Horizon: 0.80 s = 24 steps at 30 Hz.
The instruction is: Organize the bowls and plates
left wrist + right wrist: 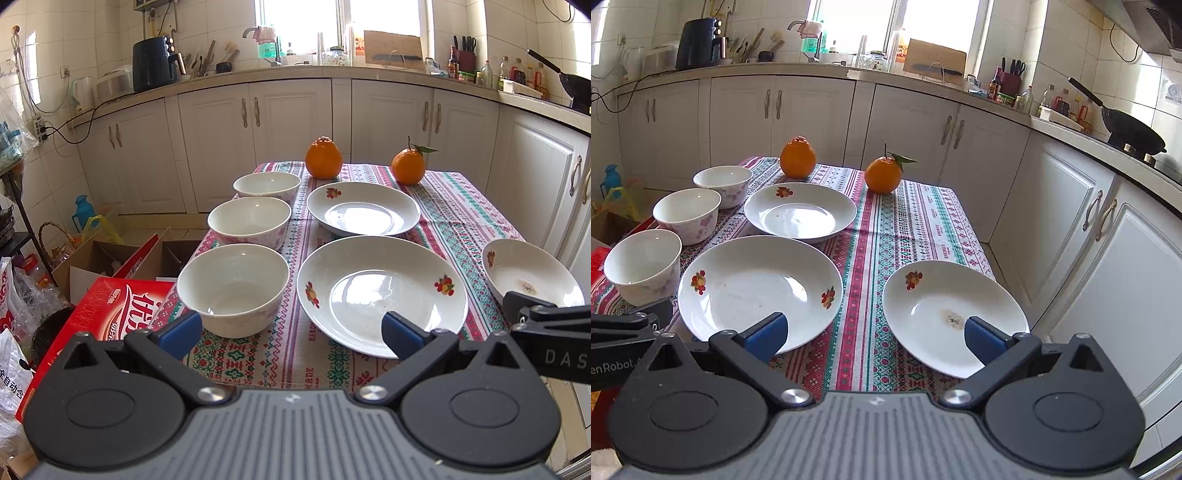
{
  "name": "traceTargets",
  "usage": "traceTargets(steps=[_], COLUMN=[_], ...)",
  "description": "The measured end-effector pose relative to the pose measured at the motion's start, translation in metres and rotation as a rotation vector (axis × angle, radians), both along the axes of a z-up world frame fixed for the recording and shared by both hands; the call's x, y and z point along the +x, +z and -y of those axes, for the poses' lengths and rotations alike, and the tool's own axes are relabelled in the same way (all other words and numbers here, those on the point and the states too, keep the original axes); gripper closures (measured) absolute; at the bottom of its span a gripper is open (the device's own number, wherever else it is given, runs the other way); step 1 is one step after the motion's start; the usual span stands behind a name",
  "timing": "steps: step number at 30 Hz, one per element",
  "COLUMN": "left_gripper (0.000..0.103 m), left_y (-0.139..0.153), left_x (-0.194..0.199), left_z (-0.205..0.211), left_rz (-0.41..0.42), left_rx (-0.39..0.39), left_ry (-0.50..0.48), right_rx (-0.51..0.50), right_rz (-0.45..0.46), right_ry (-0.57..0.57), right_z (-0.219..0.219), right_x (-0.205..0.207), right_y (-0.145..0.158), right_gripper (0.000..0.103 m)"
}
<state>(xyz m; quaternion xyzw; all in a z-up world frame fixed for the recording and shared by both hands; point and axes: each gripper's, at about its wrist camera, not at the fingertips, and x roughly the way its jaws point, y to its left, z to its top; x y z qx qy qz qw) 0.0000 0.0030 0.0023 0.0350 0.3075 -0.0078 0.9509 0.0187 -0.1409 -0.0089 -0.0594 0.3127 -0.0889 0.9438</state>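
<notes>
Three white bowls stand in a row on the table's left side: near (232, 290) (642, 266), middle (249, 219) (687, 212), far (266, 186) (723, 181). Three white plates with fruit prints lie on the patterned cloth: a near centre plate (382, 293) (759, 290), a far plate (363, 208) (799, 210), and a right plate (532, 273) (955, 314). My left gripper (291, 334) is open and empty, above the front edge between the near bowl and the centre plate. My right gripper (873, 338) is open and empty, between the centre and right plates.
Two oranges (323, 158) (408, 166) sit at the table's far end. A red carton (107, 310) and open boxes stand on the floor to the left. White cabinets (1108, 258) run close along the right and back. The right plate lies at the table's right edge.
</notes>
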Motion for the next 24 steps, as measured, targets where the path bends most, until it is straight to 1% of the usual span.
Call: traceTargets(steps=[24], left_gripper=[0.001], left_y=[0.0002], left_x=[0.0031], left_z=[0.0032], left_rz=[0.005], left_rx=[-0.003], left_ry=[-0.003], right_rx=[-0.002], right_rz=[0.002], right_ry=[0.002], right_z=[0.0019], right_x=[0.0023], right_y=[0.0011], right_gripper=[0.0])
